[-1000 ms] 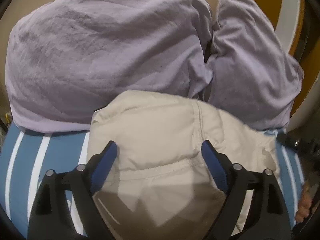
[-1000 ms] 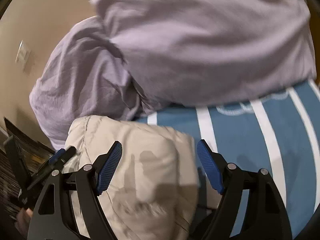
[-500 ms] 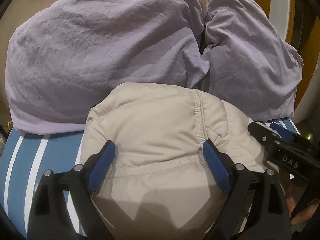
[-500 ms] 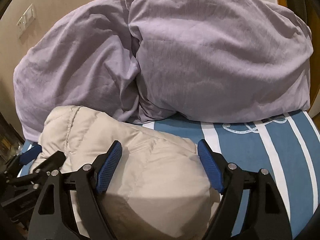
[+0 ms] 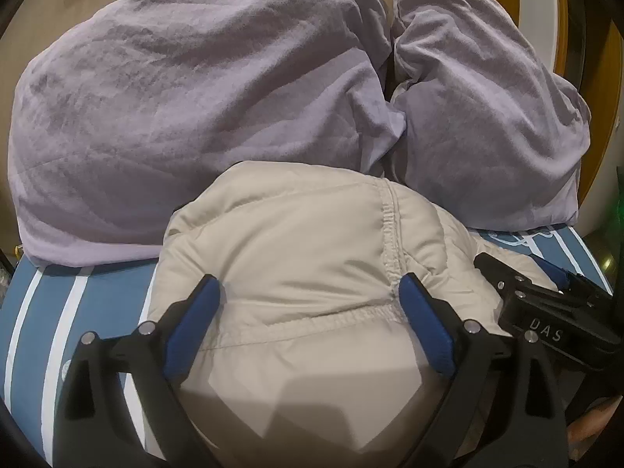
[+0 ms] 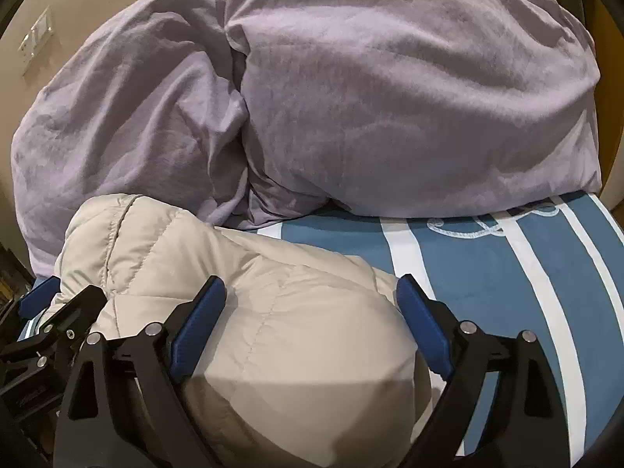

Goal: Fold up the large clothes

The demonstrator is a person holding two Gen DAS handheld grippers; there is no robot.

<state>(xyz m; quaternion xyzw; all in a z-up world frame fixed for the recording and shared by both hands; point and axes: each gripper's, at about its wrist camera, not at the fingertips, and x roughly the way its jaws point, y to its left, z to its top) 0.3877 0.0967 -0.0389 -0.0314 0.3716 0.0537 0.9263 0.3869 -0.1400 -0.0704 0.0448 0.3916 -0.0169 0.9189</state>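
A beige quilted puffer jacket [image 5: 304, 257] lies bunched in a rounded bundle on the bed; it also shows in the right wrist view [image 6: 241, 284]. My left gripper [image 5: 308, 292] is open, its blue pads spread over the jacket's left part near a stitched seam. My right gripper [image 6: 312, 296] is open, its pads spread over the jacket's right end. The right gripper's black body [image 5: 553, 312] shows at the right of the left wrist view. The left gripper [image 6: 50, 323] shows at the left edge of the right wrist view.
Two lilac pillows [image 5: 187, 89] [image 5: 483, 109] lean against the beige wall just behind the jacket, and show too in the right wrist view [image 6: 409, 89]. The bed has a blue and white striped sheet [image 6: 487, 273]. A wall switch [image 6: 37, 45] sits at upper left.
Both grippers have shifted closer together over the jacket bundle. The right gripper swung left and tilted up, bringing the pillows and jacket more central. Both stay open.
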